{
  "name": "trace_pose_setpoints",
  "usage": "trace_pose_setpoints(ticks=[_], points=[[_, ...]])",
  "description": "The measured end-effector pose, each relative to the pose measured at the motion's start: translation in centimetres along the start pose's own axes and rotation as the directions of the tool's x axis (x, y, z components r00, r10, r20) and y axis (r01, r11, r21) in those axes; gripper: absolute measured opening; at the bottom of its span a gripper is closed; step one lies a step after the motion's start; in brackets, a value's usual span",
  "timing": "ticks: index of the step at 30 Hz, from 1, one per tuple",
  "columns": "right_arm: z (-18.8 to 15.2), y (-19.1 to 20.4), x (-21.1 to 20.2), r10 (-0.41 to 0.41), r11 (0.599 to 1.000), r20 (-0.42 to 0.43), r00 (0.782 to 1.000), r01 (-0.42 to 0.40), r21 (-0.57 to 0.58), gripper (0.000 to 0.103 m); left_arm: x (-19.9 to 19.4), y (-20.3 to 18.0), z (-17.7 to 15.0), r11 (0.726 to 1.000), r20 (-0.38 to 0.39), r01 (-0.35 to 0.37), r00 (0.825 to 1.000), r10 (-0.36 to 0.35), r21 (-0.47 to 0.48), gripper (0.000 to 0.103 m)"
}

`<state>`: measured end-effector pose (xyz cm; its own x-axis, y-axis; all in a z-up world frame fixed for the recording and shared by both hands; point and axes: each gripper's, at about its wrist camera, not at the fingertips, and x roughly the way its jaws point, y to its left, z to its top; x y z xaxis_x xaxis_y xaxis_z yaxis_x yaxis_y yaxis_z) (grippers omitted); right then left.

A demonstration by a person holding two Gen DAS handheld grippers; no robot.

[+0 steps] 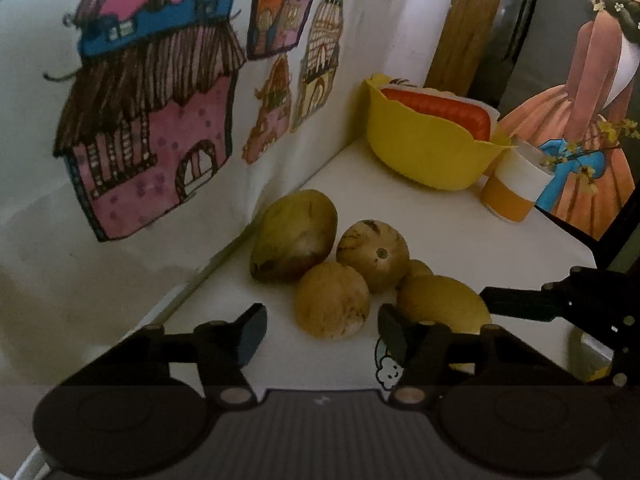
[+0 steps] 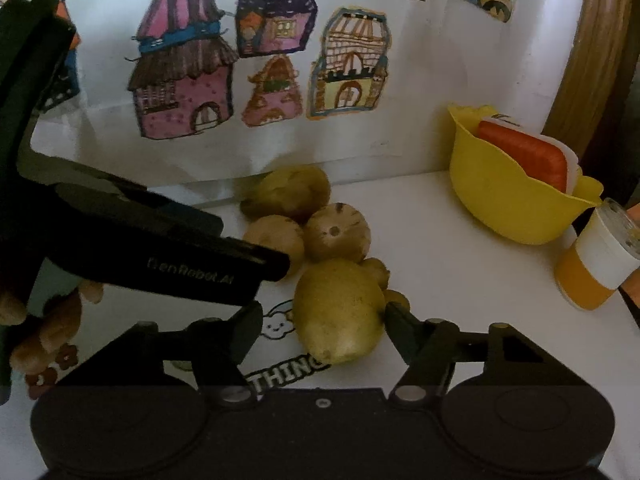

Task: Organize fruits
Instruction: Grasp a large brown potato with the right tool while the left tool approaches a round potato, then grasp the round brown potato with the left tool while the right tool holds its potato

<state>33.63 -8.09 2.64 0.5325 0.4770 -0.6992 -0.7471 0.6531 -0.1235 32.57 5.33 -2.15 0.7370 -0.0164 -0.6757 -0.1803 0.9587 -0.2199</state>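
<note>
Five yellow-brown fruits clustered on white tabletop (image 2: 440, 240) near its back edge, against the wall with house drawings (image 2: 188, 80). Yellow bowl (image 2: 508, 200) toward back right corner, holding a red-and-white item; orange-white cup (image 2: 592, 268) just beside bowl.

Right tool (image 2: 320, 332): jaws apart, straddling the large oval fruit (image 2: 340, 312), nearest of the cluster. Right finger about touching the fruit's side, left finger just clear. Not clamped yet. Fruit's long axis runs roughly along the fingers, slightly tilted, so jaws close across its narrow width. Good for a pinch.

Left tool (image 1: 320, 332): jaws apart, empty, round fruit (image 1: 332, 300) directly ahead between fingertips, not enclosed. Mango-shaped fruit (image 1: 294, 236) and a spotted round fruit (image 1: 372, 254) further back, touching each other.

Right hand nearer to a grasp; likely next move is closing on large oval fruit, then carrying right and back to bowl. Risk: neighbouring small fruit touching it may roll.
</note>
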Motion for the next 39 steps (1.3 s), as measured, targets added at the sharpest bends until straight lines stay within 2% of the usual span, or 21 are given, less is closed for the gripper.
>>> trace_pose_setpoints(ticks=[13, 17, 19, 20, 24, 39], points=[[-0.2, -0.9, 1.6, -0.019, 0.999, -0.009, 1.0, 0.019, 0.048, 0.059, 1.0, -0.1, 0.0, 1.0, 0.001, -0.017, 1.0, 0.017, -0.001, 0.064], [-0.4, -0.9, 1.6, -0.023, 0.998, -0.008, 1.0, 0.023, 0.052, 0.059, 1.2, -0.1, 0.0, 1.0, 0.008, -0.002, 1.0, 0.002, -0.003, 0.058], [-0.5, -0.9, 1.6, -0.025, 0.998, -0.005, 1.0, 0.025, 0.053, 0.059, 1.3, -0.1, 0.0, 1.0, 0.01, 0.011, 1.0, -0.011, -0.006, 0.052], [-0.5, -0.9, 1.6, -0.025, 0.998, -0.003, 1.0, 0.026, 0.054, 0.059, 1.3, -0.1, -0.1, 1.0, 0.01, 0.022, 1.0, -0.022, -0.006, 0.046], [-0.7, -0.9, 1.2, -0.019, 0.998, -0.001, 1.0, 0.019, 0.056, 0.058, 1.2, -0.2, -0.3, 1.0, 0.015, 0.02, 1.0, -0.02, -0.008, 0.045], [-2.5, 1.7, -1.9, 0.016, 0.998, -0.001, 1.0, -0.016, 0.06, 0.057, -2.9, 0.7, -2.8, 0.999, -0.002, 0.032, 0.999, -0.032, 0.017, 0.043]])
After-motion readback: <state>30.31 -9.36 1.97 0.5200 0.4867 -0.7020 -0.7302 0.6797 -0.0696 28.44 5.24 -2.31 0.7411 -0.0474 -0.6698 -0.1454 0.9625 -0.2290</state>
